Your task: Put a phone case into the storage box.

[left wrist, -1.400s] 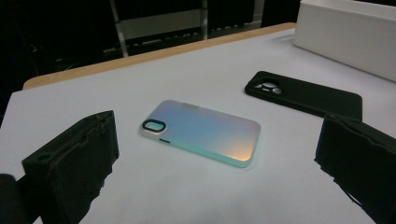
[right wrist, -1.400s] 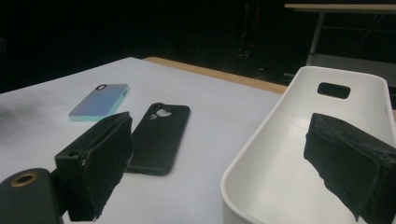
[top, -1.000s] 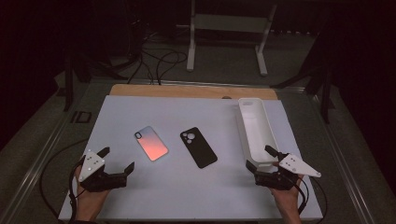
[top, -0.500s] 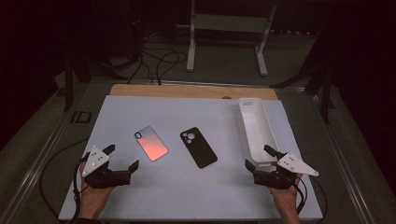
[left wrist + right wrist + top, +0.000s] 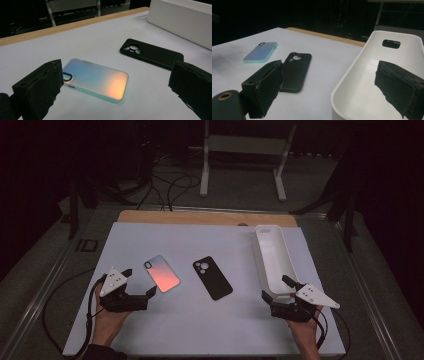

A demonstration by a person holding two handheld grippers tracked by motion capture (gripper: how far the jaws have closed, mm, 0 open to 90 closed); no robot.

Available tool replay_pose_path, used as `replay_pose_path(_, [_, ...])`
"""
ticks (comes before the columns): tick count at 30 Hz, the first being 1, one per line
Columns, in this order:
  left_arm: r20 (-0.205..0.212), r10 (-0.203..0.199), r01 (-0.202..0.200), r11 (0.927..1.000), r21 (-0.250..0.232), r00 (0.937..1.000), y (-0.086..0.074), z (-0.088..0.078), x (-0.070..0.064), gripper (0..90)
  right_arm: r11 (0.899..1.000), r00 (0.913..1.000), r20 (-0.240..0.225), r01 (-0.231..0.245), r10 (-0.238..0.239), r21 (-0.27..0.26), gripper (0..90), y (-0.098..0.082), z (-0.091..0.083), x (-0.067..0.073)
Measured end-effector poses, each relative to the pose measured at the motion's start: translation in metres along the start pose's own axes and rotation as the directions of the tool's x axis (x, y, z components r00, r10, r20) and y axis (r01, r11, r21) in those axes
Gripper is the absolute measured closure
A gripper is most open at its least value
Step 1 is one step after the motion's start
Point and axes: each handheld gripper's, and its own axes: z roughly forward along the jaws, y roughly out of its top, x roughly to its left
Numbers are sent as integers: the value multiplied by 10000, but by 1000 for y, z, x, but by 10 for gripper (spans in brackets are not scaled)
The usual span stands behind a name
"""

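Note:
An iridescent phone case (image 5: 162, 272), blue fading to orange, lies face down left of centre on the white mat. A black phone case (image 5: 212, 277) lies just to its right. My left gripper (image 5: 139, 282) is open and low over the mat, with the iridescent case (image 5: 97, 80) just ahead between its jaws and untouched. My right gripper (image 5: 275, 287) is open at the near end of a long white tray (image 5: 272, 260). In the right gripper view the tray's near corner (image 5: 352, 72) sits between my right gripper's (image 5: 332, 85) jaws. Both grippers hold nothing.
The white mat (image 5: 200, 335) covers a wooden table whose far edge (image 5: 200, 217) shows as a brown strip. A metal stand (image 5: 245, 160) and cables lie on the dark floor beyond. A cable trails from each gripper off the near corners.
My left gripper has moved forward and a little right, closer to the iridescent case. The right gripper has barely shifted.

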Motion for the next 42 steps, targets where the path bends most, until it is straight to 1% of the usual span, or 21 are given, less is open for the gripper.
replay_pose_path(5, [-41, -47, 47, 10000, 87, 10000, 6, 8, 1, 0, 10000, 10000, -20, 69, -69, 23, 79, -1, 2, 2])
replay_pose_path(11, [-227, 118, -113, 9997, 196, 9997, 14, 19, 1, 16, 10000, 10000, 1, 83, -83, 29, 80, -1, 3, 3])
replay_pose_path(14, [-475, 241, -233, 9996, 185, 9986, 17, 24, 1, 46, 10000, 10000, -1, 89, -89, 34, 80, -1, 3, 3])
replay_pose_path(15, [-580, 262, -252, 9995, 192, 9980, 18, 26, 1, 90, 9999, 10000, -15, 94, -94, 81, 80, -1, 4, 2])
replay_pose_path(16, [-604, 245, -236, 9996, 141, 9979, 18, 28, 1, 90, 9999, 10000, -15, 94, -94, 81, 80, -1, 4, 2])
replay_pose_path(18, [-699, 309, -299, 9994, 162, 9971, 20, 32, 0, 156, 9999, 9999, -77, 81, -80, 130, 79, -2, 5, 2])
replay_pose_path(19, [-557, 316, -312, 9995, 72, 9979, 21, 35, 0, 202, 9998, 9999, -55, 94, -93, 155, 79, -2, 5, 2])
replay_pose_path(20, [-557, 316, -312, 9995, 72, 9979, 21, 35, 0, 243, 9998, 9999, -55, 94, -93, 155, 79, -2, 5, 2])
replay_pose_path(21, [-522, 282, -282, 9996, 21, 9982, 21, 38, 1, 243, 9998, 9999, -51, 95, -94, 162, 80, -2, 5, 2])
replay_pose_path(24, [-431, 178, -177, 9998, 30, 9989, 24, 43, 2, 361, 9998, 9999, -15, 151, -150, 134, 79, -2, 5, 2])
replay_pose_path(29, [-299, 22, -18, 9999, 116, 9996, 28, 54, 5, 481, 9998, 9999, 33, 132, -133, 119, 79, -2, 4, 1])
replay_pose_path(30, [-299, 22, -18, 9999, 116, 9996, 28, 54, 5, 524, 9998, 9999, 33, 132, -133, 119, 79, -2, 4, 1])
replay_pose_path(31, [-82, -5, 7, 9998, 200, 10000, 29, 58, 7, 524, 9998, 9999, 53, 139, -139, 107, 80, -1, 4, 1])
replay_pose_path(32, [-37, 6, -5, 9996, 286, 10000, 30, 62, 7, 583, 9999, 9999, 68, 141, -142, 98, 80, -1, 3, 1])
replay_pose_path(33, [-21, 11, -10, 9993, 383, 10000, 30, 65, 7, 679, 9998, 9999, 97, 138, -139, 110, 80, -1, 3, 1])
replay_pose_path(34, [23, 30, -31, 9988, 488, 10000, 30, 68, 7, 679, 9998, 9999, 97, 138, -139, 110, 80, -1, 3, 1])
replay_pose_path(35, [134, 33, -42, 9981, 613, 9999, 30, 72, 7, 718, 9998, 9999, 90, 147, -148, 103, 80, -1, 3, 0])
replay_pose_path(37, [168, 72, -85, 9968, 798, 9998, 30, 78, 7, 788, 9999, 9998, 112, 139, -140, 86, 80, -1, 3, 0])
replay_pose_path(39, [240, -18, -7, 9947, 1025, 9997, 30, 85, 7, 869, 9999, 9999, 103, 119, -120, 94, 80, -1, 2, 0])
replay_pose_path(40, [299, -15, -18, 9939, 1101, 9996, 29, 88, 7, 895, 9999, 9998, 102, 140, -141, 85, 80, -1, 3, 0])
replay_pose_path(42, [334, 4, -48, 9916, 1291, 9994, 27, 93, 5, 900, 9998, 9998, 101, 150, -151, 88, 80, -1, 3, 0])
